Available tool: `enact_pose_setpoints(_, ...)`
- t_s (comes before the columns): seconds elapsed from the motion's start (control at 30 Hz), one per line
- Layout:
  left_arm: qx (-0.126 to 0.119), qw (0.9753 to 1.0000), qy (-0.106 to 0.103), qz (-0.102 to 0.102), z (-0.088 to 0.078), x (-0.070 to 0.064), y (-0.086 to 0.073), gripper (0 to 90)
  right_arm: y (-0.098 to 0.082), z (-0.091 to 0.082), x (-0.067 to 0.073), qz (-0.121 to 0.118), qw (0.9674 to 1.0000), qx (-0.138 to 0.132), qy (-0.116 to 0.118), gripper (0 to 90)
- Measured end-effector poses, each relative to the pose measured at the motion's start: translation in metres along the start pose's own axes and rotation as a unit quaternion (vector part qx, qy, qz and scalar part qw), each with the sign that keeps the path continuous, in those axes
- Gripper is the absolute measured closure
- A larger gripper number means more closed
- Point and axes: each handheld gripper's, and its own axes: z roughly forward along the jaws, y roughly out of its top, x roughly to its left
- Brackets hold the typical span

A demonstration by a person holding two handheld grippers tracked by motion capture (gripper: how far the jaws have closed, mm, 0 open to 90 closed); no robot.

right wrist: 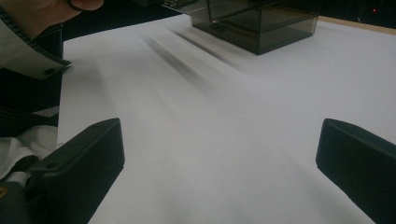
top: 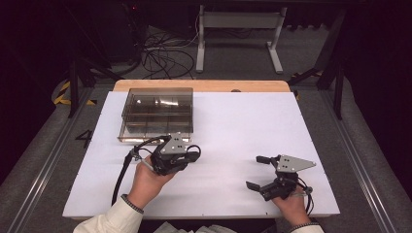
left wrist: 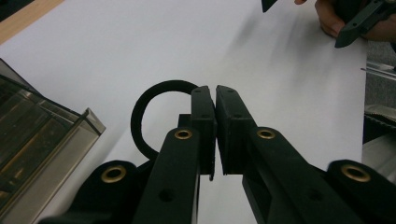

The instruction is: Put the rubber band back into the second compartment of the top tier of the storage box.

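— Where was the box?
— The smoky clear box [top: 156, 115] sat at the far left of the white surface [top: 243, 126], just beyond the left hand-held gripper [top: 194, 154], whose jaws were pressed together on nothing.
— And the other one?
— The right hand-held gripper [top: 257, 171] was well apart from the box, jaws spread wide.

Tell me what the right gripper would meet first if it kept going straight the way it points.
Probably nothing soon: ahead of the open right gripper lies bare white table. The smoky plastic box sits far off, slightly right of its line in the right gripper view, so it may be the first thing reached; depth is unclear.
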Motion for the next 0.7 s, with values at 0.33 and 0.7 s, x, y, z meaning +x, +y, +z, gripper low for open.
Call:
enact_pose_setpoints(0.33,-0.011,0.9998,0.013,-0.008,-0.016,0.009,0.003,86.2,0.0,0.0,0.0,0.0,1.0,0.001,-0.001,1.7)
enact_pose_setpoints(0.7,-0.018,0.9995,0.023,-0.014,-0.026,0.015,0.006,86.2,0.0,0.0,0.0,-0.001,1.0,0.001,0.0,1.6)
